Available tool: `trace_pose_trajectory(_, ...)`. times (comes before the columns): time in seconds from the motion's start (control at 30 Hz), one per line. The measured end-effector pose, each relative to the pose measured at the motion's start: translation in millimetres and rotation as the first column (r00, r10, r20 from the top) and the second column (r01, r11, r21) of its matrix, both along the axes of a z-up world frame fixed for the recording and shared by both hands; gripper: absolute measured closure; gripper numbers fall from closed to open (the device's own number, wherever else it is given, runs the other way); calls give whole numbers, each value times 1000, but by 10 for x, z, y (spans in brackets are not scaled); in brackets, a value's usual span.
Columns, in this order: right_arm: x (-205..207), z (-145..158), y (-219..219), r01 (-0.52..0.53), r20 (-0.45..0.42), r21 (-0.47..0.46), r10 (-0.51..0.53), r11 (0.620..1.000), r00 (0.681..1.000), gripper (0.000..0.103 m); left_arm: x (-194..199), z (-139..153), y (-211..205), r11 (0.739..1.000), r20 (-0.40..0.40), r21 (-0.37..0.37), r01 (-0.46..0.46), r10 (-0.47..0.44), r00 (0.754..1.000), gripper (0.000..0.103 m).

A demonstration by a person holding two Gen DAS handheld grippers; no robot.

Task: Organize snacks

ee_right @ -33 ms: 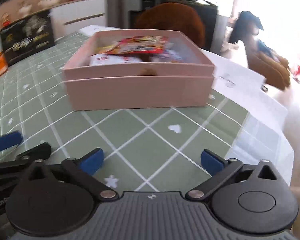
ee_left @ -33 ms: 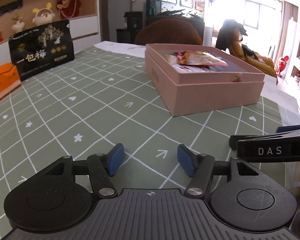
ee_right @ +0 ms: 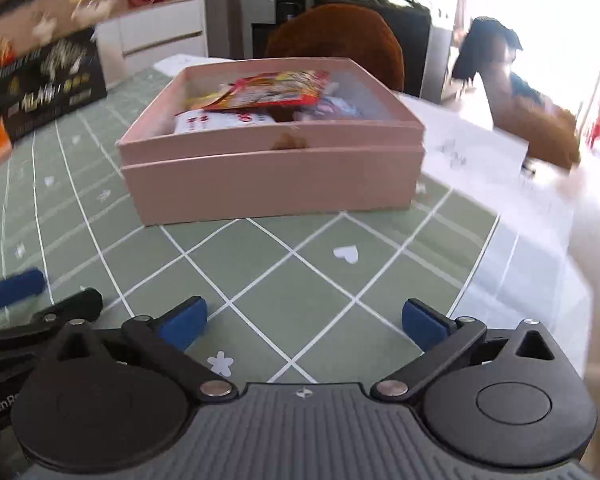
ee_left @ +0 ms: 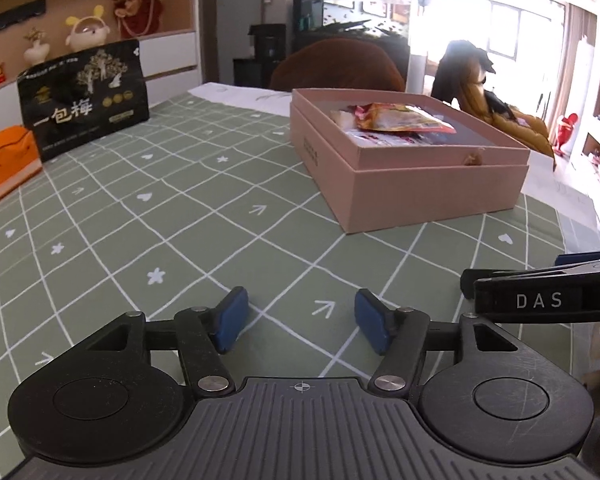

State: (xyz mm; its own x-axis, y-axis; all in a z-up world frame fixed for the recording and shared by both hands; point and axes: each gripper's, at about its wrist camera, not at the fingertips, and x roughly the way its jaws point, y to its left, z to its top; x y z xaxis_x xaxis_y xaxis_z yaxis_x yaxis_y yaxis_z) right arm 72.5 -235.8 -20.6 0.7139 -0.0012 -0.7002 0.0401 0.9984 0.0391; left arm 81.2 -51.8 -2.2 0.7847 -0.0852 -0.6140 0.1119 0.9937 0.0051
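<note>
Item 1: pink box (ee_left: 432,188), lidless, nested in a slightly wider base of the same colour. It stood at the far right of the worktop (ee_left: 180,220), which was covered by a green grid-patterned cloth. The box served as the collection point, so its open top faced both grippers.

Item 2: snack packets inside the box. A red-and-orange packet (ee_right: 268,90) lay uppermost, tilted over a white packet with red print (ee_right: 224,122); paler wrappers behind them were too blurred to name. All lay inside the walls and none overhung the rim.

Item 3: black snack bag with gold print (ee_left: 84,100), upright at the far left edge, well apart from the box. By judgement it was stock not yet sorted.

Item 4: orange package (ee_left: 4,164), near left of the black bag, partly cut off by the frame.

Item 5: left gripper (ee_left: 302,320), low over the cloth at the near edge, fingers apart and holding nothing.

Item 6: right gripper (ee_right: 303,320), just beside the left one, fingers spread wider and likewise empty. It faced the box squarely.

Assessment: with both grippers unloaded and no loose packets on the near cloth, the sorting appeared largely complete, with only the far-left packages possibly outstanding.
</note>
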Motion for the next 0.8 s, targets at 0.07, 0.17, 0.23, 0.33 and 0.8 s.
trace_pose_trajectory(0.07, -5, -12, -18, 5, 9, 0, -5, 1000, 1000, 0, 8, -4, -15, 1000, 2, 6, -5, 5, 1000, 37)
trace_pose_trajectory(0.17, -56, -26, -29, 6, 32, -1, -6, 1000, 999, 0, 39, -8, -34, 1000, 2, 14, -11, 11, 1000, 37)
trace_pose_trajectory(0.23, -97, -59, -43, -11, 67, -2, 11, 1000, 998, 0, 61, -7, -41, 1000, 1, 15, -15, 15, 1000, 36)
trace_pose_trajectory(0.33, -123, -67, -35, -16, 90, -4, 16, 1000, 996, 0, 90, -9, -43, 1000, 2, 14, -18, 18, 1000, 36)
trace_pose_trajectory(0.8, -113, -64, -36, -16, 90, -4, 17, 1000, 996, 0, 97, -16, -39, 1000, 7, 13, -19, 19, 1000, 37)
